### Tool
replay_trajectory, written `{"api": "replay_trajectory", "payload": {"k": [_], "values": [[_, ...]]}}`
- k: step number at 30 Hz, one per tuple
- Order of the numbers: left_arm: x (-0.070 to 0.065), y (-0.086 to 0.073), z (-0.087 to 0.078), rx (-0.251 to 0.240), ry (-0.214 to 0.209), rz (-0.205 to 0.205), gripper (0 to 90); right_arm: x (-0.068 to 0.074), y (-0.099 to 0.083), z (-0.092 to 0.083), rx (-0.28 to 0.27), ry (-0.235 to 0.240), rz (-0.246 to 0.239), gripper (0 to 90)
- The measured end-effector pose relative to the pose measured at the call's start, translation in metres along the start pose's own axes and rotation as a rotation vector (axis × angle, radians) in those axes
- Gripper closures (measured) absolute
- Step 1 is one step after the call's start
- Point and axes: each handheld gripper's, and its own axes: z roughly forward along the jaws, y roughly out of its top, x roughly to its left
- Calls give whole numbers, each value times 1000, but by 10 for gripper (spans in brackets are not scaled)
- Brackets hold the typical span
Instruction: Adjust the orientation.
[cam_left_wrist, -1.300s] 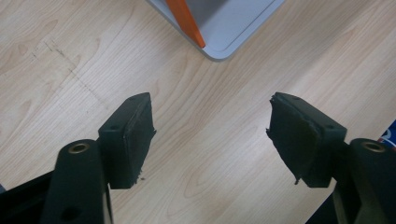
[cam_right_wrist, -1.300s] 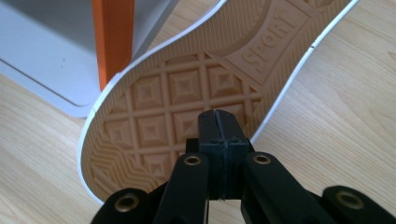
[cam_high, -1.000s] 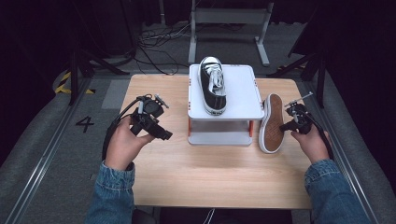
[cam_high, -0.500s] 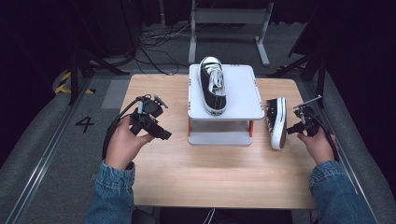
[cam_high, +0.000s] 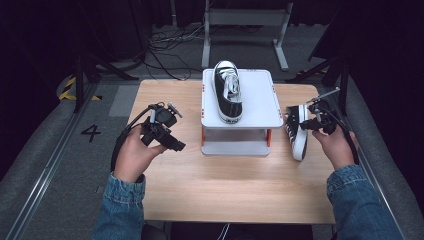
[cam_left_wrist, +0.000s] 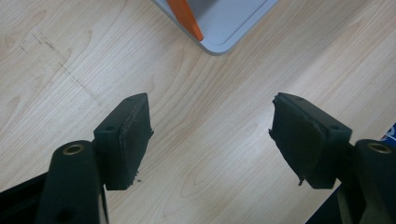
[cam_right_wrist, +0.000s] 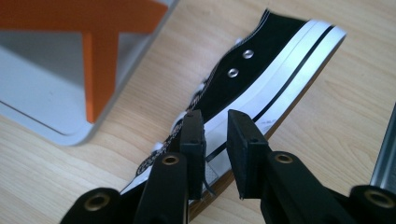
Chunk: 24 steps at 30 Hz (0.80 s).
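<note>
Sneaker (cam_high: 298, 131) in black canvas with a white sole stands tipped on its side at the right of the wooden table (cam_high: 230, 190), just beside the grey two-tier stand (cam_high: 260, 100), its laces turned toward the stand and its sole toward the table's right edge.

From left to right in the high view: the left gripper (cam_high: 177, 145) hovers over bare wood, well apart from the sneaker and short of the stand's near-left corner. Its jaws are spread wide with nothing between them; the left gripper view looks down between the pads (cam_left_wrist: 132, 133) at plain tabletop, with a corner of the stand's lower shelf (cam_left_wrist: 219, 28) and an orange leg (cam_left_wrist: 187, 18) at the top.

On the stand's upper deck rests a second sneaker (cam_high: 228, 91), upright on its sole, toe pointing away from the person.

At the far right, the right gripper (cam_high: 305, 125) meets the tipped sneaker at its sole edge. In the right gripper view (cam_right_wrist: 215, 135) the jaws straddle the white rubber sidewall with a narrow gap; they have just been parting and easing back, and whether the pads press the rubber cannot be told. The sneaker (cam_right_wrist: 271, 60) stretches away from the gripper, eyelets and black stripe in view, beside the stand's orange brace (cam_right_wrist: 93, 60).
</note>
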Motion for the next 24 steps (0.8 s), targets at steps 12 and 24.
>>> {"api": "replay_trajectory", "payload": {"k": [12,24], "values": [[-2,4,3,2,-4,11,291,-44,-37,-16,3,-40,143,785],[-1,7,5,6,-9,11,294,-90,-83,5,136,-109,264,715]]}}
